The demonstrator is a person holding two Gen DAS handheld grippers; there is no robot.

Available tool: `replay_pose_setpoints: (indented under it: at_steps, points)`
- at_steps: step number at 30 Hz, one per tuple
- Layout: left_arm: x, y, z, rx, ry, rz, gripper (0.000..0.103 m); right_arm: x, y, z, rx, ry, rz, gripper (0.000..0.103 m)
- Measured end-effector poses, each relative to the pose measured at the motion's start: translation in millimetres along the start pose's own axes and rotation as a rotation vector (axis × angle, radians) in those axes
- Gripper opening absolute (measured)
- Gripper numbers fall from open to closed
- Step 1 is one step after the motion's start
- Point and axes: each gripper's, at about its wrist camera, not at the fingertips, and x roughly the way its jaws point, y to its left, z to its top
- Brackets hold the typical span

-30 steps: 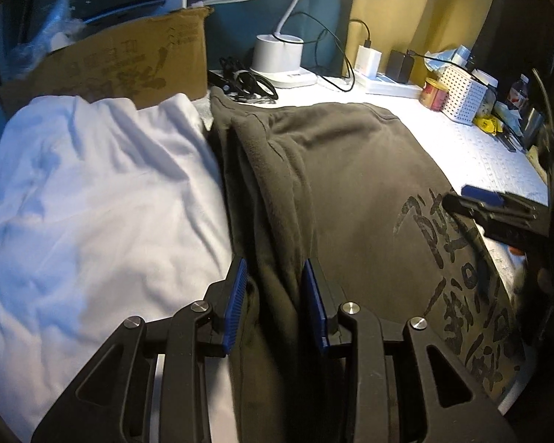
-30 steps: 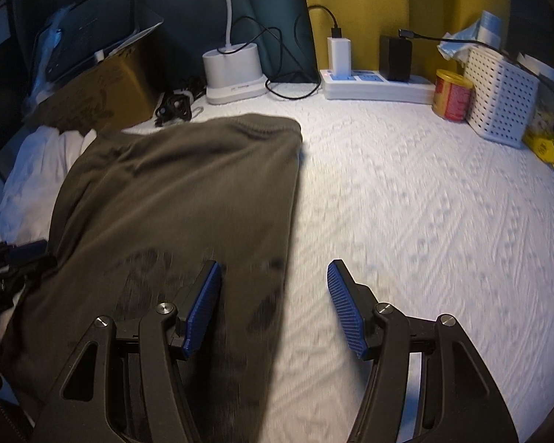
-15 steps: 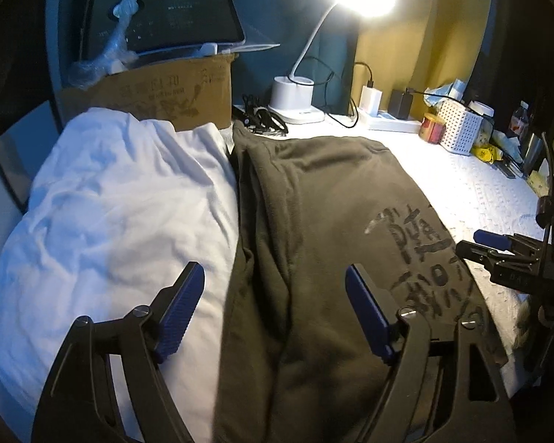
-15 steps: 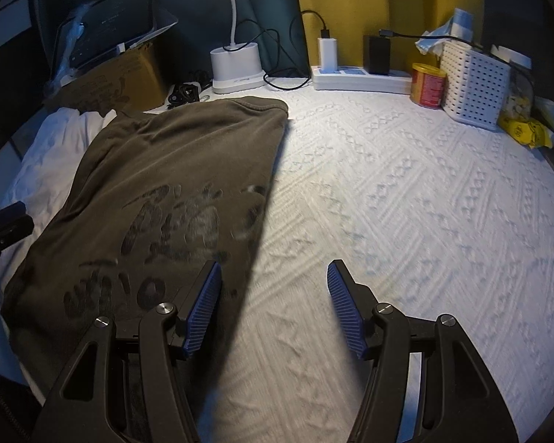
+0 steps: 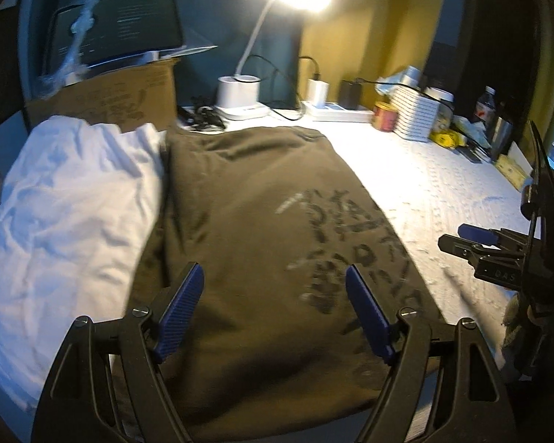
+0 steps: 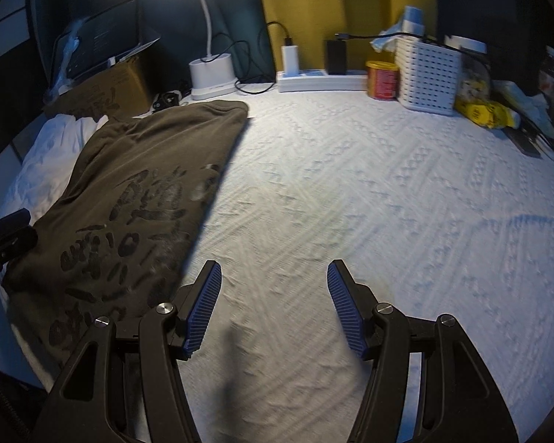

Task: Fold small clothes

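— Where is the folded olive shirt [image 5: 262,229] found?
— It is laid flat on the table [image 6: 369,192], beside a white garment [image 5: 66,214].
— And the grippers?
— The left gripper [image 5: 275,310], jaws just opened wide, is held over the shirt, nothing gripped. The right gripper [image 6: 273,306] is spread wide, empty, over the bare cloth.

Right of the shirt [image 6: 136,192] the table [image 6: 351,203] lies bare. Behind the shirt stand a box [image 6: 107,88], lamp base [image 6: 212,74], power strip [image 6: 321,81], can [image 6: 382,79] and basket [image 6: 428,74].
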Motion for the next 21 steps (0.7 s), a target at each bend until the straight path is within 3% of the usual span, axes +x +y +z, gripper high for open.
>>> replay_pose_setpoints:
  at_steps: [11, 15, 21]
  points:
    - [-3, -48, 10, 0.072, -0.018, -0.074, 0.08, -27, -36, -9, 0.061, -0.013, -0.04, 0.063]
    - [-7, -62, 18, 0.098, -0.053, -0.087, 0.098, -41, -46, -9, 0.08, -0.028, -0.042, 0.063]
    - [-18, -89, 34, 0.145, -0.111, -0.131, 0.098, -65, -61, -4, 0.091, -0.07, -0.065, 0.063]
